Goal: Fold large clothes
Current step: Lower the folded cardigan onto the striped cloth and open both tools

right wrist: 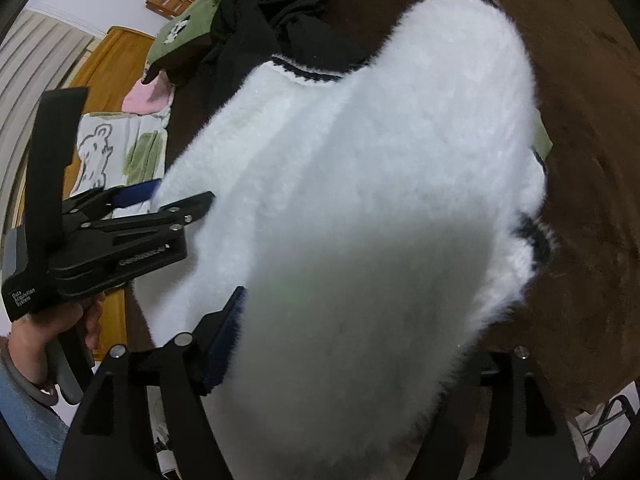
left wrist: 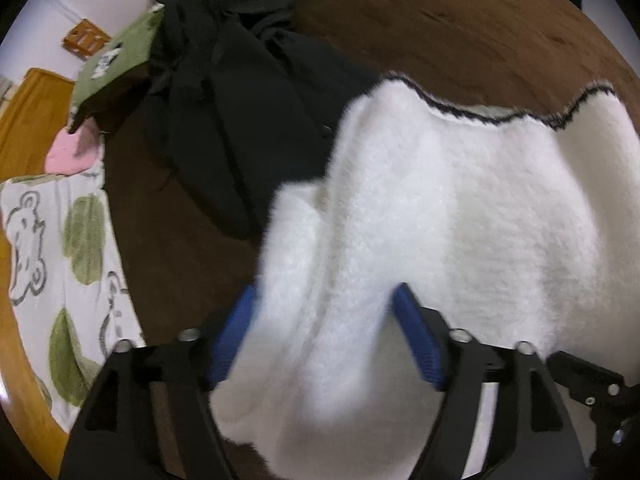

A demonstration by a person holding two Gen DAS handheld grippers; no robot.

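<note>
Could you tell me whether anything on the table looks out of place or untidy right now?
Yes: a black garment lies crumpled in a heap on the brown table, beside the white sweater being folded. A green garment hangs half off the table's far edge.

Fluffy sweater: white throughout, edged with a thin wavy black line (in the right wrist view the trim reads as a black stripe bordered white). Heaped garment: plain black. Table covering: dark brown, faintly mottled. Folded cloth: olive green with a small black-and-white motif. Small item beside it: pale pink. Printed fabric: white ground, grey outline bears, soft green blotches. Gripper pads: blue, on black frames. Floor: orange-brown wood. Curtain: pale grey, vertically ribbed.
</note>
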